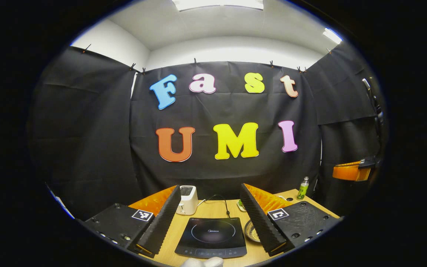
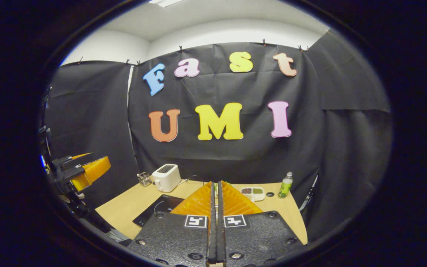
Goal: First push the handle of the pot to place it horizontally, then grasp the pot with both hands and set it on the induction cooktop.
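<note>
The left gripper (image 1: 213, 218) hangs spread wide above the induction cooktop (image 1: 211, 237), holding nothing. The right gripper (image 2: 215, 207), fingers pressed together and empty, is raised right of the cooktop. The pot's (image 1: 252, 231) rim peeks just right of the cooktop; a toaster (image 1: 187, 200) stands behind it.

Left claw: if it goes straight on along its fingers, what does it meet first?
Likely the induction cooktop, which lies on the table between the open left claw fingers. The toaster stands beyond, left of that line. Depth is unclear.
</note>
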Demonstrator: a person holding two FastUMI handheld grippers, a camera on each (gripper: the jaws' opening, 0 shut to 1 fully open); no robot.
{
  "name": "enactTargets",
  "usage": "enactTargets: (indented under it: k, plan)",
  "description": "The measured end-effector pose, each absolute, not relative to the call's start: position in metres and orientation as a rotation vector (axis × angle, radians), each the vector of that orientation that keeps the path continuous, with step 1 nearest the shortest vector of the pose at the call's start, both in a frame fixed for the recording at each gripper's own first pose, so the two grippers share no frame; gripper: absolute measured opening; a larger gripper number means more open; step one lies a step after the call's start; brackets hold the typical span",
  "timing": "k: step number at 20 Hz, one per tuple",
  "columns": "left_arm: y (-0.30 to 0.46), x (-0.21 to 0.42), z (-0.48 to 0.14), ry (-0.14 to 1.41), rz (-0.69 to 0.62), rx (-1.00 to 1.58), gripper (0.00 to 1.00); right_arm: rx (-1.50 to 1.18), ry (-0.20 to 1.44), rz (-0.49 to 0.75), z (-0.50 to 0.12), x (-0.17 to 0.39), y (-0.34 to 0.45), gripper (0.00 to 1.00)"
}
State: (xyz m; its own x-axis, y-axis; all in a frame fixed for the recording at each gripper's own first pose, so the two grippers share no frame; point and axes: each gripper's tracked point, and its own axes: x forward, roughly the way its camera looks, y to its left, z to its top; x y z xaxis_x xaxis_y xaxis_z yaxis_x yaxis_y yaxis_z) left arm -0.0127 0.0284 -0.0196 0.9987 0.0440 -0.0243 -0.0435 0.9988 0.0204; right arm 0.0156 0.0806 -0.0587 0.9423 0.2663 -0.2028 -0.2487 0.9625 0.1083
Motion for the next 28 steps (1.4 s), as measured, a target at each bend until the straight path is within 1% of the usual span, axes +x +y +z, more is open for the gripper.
enactTargets:
  k: [1,2,3,4,5,8,15,16,18,19,20,22,25,28]
  plan:
    - [0.031,-0.013,-0.023,0.03,0.05,0.019,0.96,0.082,0.247,0.279,-0.071,0.02,0.088,0.04]
    - [0.033,-0.014,-0.026,0.036,0.056,0.018,1.0,0.081,0.276,0.296,-0.084,0.022,0.096,0.0]
    - [0.036,-0.014,-0.029,0.042,0.063,0.017,0.96,0.08,0.311,0.313,-0.099,0.024,0.104,0.0]
    - [0.039,-0.014,-0.032,0.051,0.071,0.015,0.96,0.082,0.343,0.326,-0.114,0.027,0.112,0.01]
    - [0.041,-0.016,-0.034,0.056,0.078,0.013,0.96,0.078,0.379,0.346,-0.13,0.028,0.119,0.04]
    - [0.048,-0.02,-0.04,0.063,0.099,0.008,0.96,0.071,0.482,0.384,-0.178,0.032,0.137,0.04]
    - [0.062,-0.023,-0.054,0.092,0.134,-0.011,0.96,0.033,0.724,0.412,-0.295,0.025,0.159,0.04]
    - [0.064,-0.025,-0.056,0.097,0.138,-0.011,0.96,0.034,0.763,0.416,-0.311,0.022,0.162,0.0]
    - [0.066,-0.025,-0.059,0.103,0.142,-0.01,0.96,0.035,0.838,0.424,-0.342,0.013,0.168,0.0]
    - [0.068,-0.024,-0.06,0.111,0.147,-0.008,0.96,0.037,0.869,0.412,-0.354,0.011,0.168,0.01]
    - [0.072,-0.025,-0.062,0.116,0.153,-0.006,0.96,0.048,0.897,0.406,-0.365,0.009,0.169,0.04]
    - [0.077,-0.025,-0.064,0.12,0.164,-0.007,0.96,0.057,0.951,0.396,-0.384,0.009,0.17,0.04]
    - [0.083,-0.023,-0.071,0.14,0.177,0.0,0.96,0.039,0.989,0.383,-0.4,0.01,0.169,0.04]
    - [0.085,-0.021,-0.074,0.149,0.181,0.003,0.96,0.015,0.994,0.369,-0.407,0.013,0.164,0.04]
